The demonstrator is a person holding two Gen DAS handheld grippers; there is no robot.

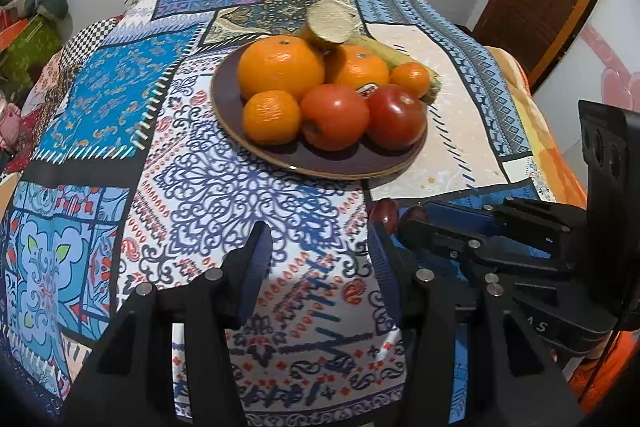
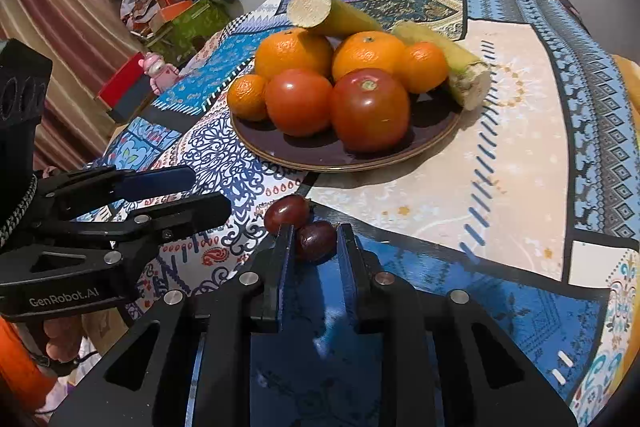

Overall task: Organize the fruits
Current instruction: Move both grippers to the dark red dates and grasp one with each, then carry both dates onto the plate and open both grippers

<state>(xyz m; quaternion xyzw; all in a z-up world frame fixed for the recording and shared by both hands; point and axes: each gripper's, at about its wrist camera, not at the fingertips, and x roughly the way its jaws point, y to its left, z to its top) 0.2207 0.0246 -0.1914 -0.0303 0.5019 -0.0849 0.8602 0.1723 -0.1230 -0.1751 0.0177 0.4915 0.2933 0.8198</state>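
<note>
A patchwork-printed cloth [image 2: 500,131] covers the table, a plain wall behind it. On it sits a dark plate [image 2: 344,151] heaped with oranges [image 2: 294,53], two tomatoes [image 2: 370,109] and cut cane-like stalks [image 2: 332,13]. Near the plate's front edge lie two grapes [image 2: 304,225], touching each other. The right gripper [image 2: 314,247] is plainly the nearer: its fingers [image 2: 282,251] stand apart, straddling the closer grape [image 2: 316,241], not yet closed on it. The left gripper [image 1: 316,255] hovers just beside, fingers spread over bare cloth, holding nothing.
</note>
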